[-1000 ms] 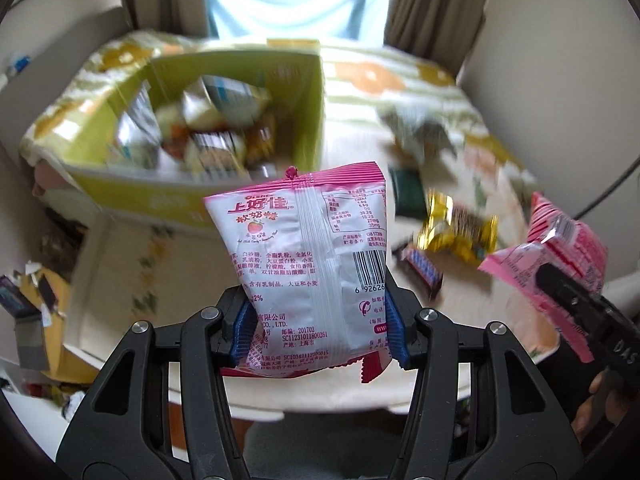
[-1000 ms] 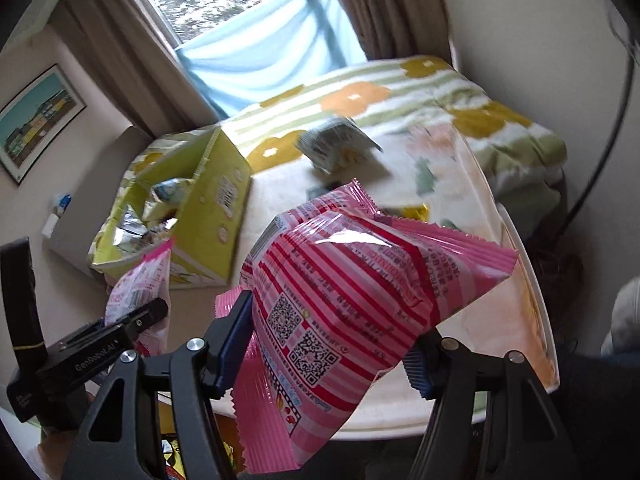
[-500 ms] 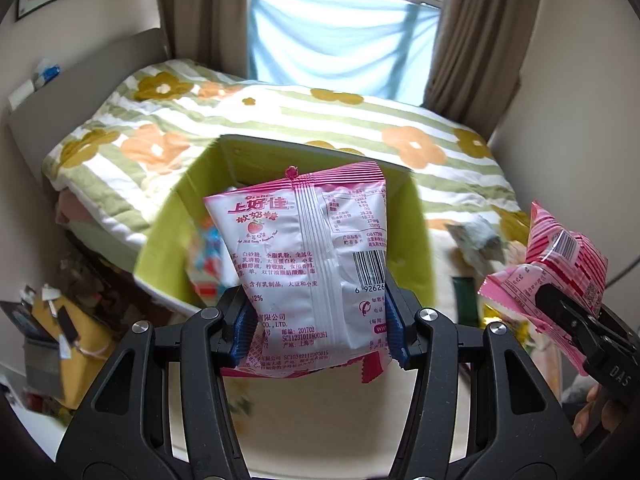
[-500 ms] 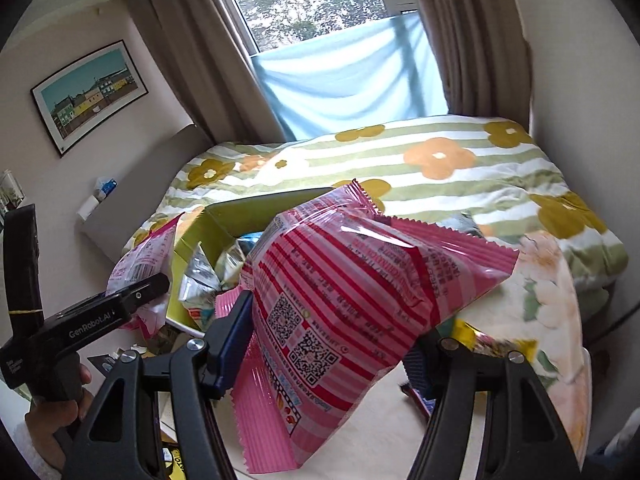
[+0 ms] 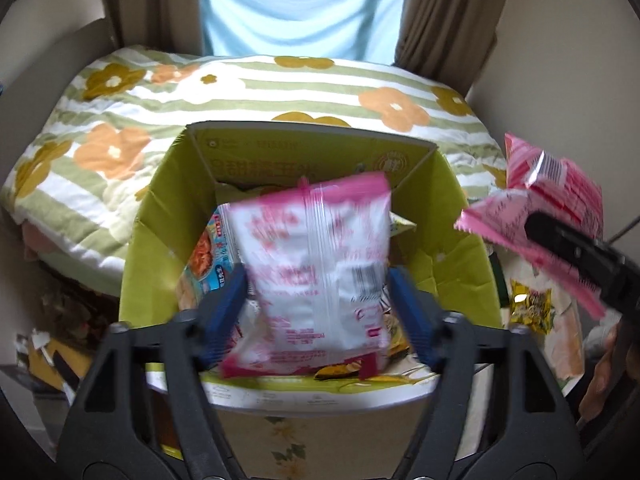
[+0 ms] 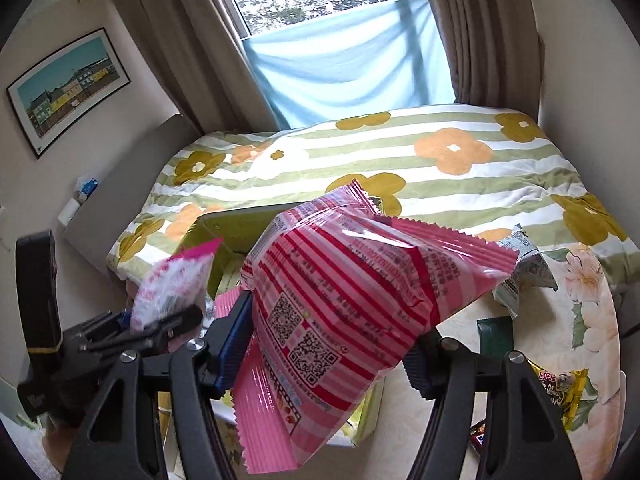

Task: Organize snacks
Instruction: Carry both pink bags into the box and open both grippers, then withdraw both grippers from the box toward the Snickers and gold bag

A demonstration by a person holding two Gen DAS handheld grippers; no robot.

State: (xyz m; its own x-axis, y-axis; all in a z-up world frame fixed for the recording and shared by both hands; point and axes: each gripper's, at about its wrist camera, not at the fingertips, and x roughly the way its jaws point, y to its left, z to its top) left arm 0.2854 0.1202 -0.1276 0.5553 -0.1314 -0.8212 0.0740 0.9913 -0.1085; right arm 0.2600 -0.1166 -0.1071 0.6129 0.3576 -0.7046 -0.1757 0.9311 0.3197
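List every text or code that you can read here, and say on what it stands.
"上好佳": on the yellow packet.
Striped bag: two QR codes; its print is too small to read.
White bag: a barcode; its print is blurred.
Box: its print is blurred.

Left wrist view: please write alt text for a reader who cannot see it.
The left claw is opening over an open yellow-green box, and a blurred white-and-pink snack bag sits between its blue pads, apparently free of them, above the snacks already inside. At the right edge, the right claw holds a pink striped bag; a floral bedspread lies behind.
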